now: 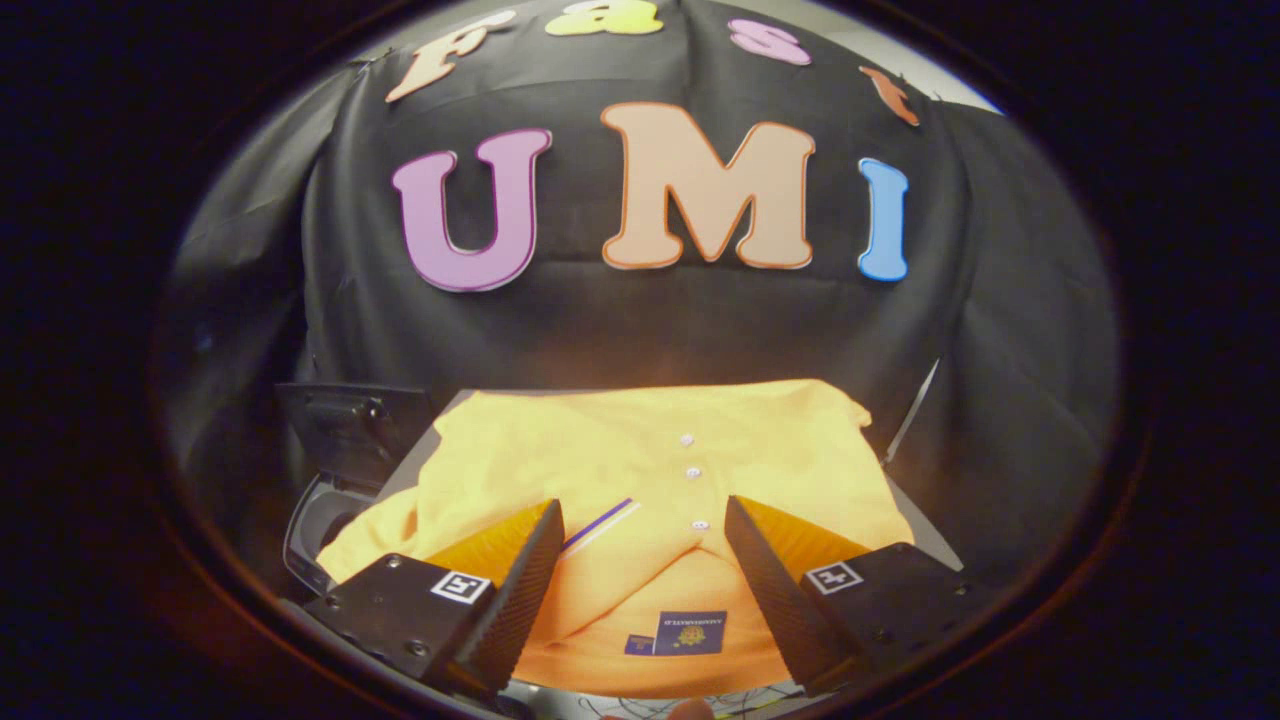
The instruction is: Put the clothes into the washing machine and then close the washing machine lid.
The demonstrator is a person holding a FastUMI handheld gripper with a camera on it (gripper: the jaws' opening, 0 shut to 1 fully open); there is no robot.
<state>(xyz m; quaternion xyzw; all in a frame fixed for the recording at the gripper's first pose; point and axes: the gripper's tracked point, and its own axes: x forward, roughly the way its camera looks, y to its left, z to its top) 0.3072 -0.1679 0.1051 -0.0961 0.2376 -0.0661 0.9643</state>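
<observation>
Across the grey surface (925,520) ahead of the gripper: one yellow polo shirt (640,450), laid flat with its collar toward the fingers, the largest item and spread nearly the whole width of the surface. Left of the shirt: one washing machine (315,515), dark lid (350,430) raised, the rim of its opening partly covered by the shirt's left sleeve. Gripper (640,520): one, two fingers spread wide apart, released, grasping nothing; the shirt's collar area lies between the fingers, contact not determinable. Shirt details: three white buttons (691,472) in a row on the placket; one dark stripe (598,524) along the collar edge; one dark blue neck label (690,633) with a smaller tag beside it, print too small to read.
</observation>
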